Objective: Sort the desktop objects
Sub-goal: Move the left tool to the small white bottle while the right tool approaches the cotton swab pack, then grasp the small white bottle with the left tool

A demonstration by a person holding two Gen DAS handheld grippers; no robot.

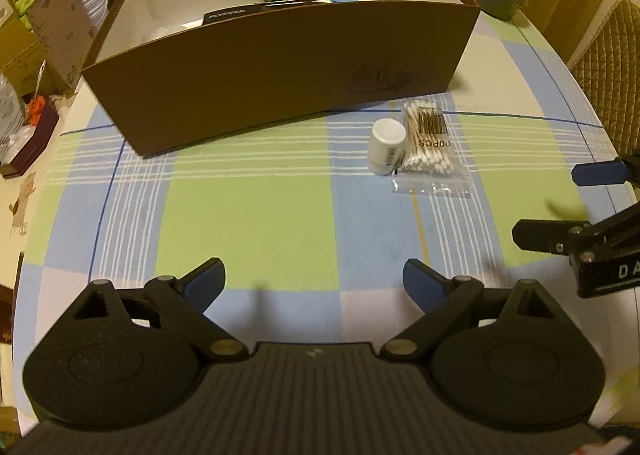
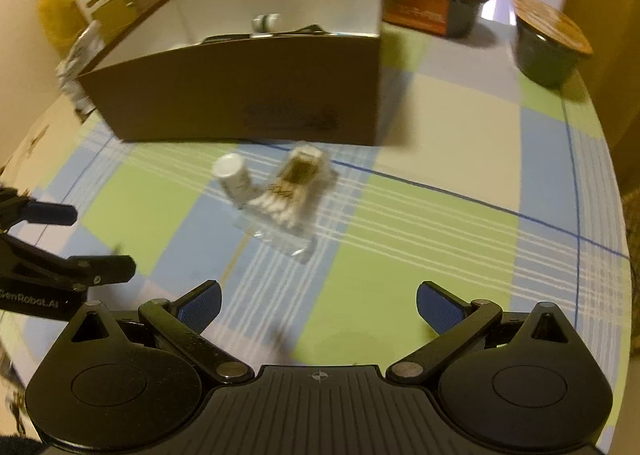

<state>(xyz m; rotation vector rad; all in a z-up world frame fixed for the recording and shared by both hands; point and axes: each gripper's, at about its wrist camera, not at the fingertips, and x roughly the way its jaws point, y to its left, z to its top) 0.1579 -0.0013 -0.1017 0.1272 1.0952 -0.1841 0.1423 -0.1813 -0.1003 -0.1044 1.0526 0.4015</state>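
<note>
The contents of the brown cardboard box [image 1: 280,67] are largely hidden by its front wall, and the right wrist view is blurred. A white cylindrical bottle [image 1: 387,147] is seen touching a clear bag of cotton swabs [image 1: 428,147] on the checked tablecloth [image 1: 248,215], just before the box. The left gripper [image 1: 314,279] and the right gripper [image 2: 318,301] are held wide apart, with nothing between their blue pads.
</note>
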